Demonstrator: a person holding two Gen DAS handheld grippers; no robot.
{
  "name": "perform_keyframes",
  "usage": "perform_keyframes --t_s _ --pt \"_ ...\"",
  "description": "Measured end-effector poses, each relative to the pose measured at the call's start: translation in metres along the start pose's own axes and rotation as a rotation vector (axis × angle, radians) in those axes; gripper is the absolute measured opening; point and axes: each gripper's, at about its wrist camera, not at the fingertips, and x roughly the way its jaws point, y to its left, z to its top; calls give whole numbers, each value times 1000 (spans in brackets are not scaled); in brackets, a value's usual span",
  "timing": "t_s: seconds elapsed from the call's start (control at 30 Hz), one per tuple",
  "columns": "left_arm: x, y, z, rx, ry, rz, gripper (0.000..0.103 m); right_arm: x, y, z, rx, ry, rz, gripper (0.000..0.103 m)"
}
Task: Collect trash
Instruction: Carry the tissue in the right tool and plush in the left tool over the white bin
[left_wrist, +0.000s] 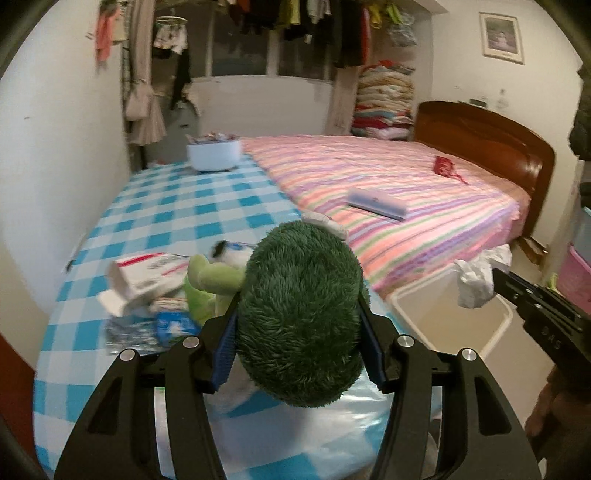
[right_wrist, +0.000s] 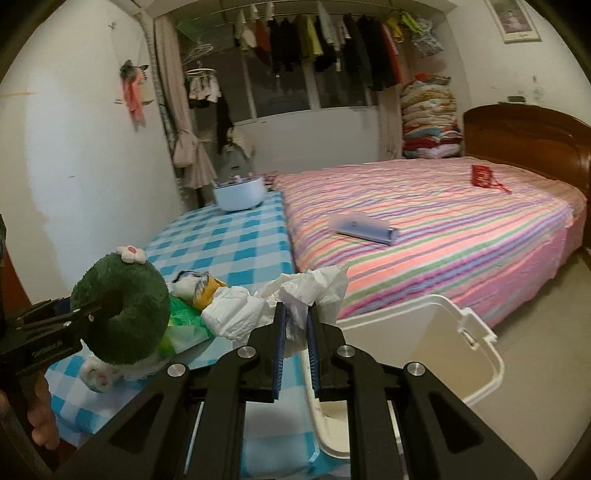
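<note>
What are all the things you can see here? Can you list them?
Plush toy: one, dark green, held above the checked bed.
Tissue: one wad, white, held over the bin.
Bin: one, white, on the floor beside the beds.
Wrappers: a pile, white and blue, on the checked bed.
Basin: one, white, far end of the checked bed.
Book: one, pale blue, on the striped bed.
Pouch: one, red, near the headboard.
Left gripper: black, shut on the plush toy.
Right gripper: black, shut on the tissue.
</note>
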Motion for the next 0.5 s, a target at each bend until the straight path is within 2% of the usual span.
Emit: perform_keyframes --t_s 0.3,0.5 --pt "22 -47 1 54 28 -102 56 -3 -32 0 37 -2 -100 11" --pt "33 -67 0 53 40 -117 56 3 -52 2 45 12 -110 11"
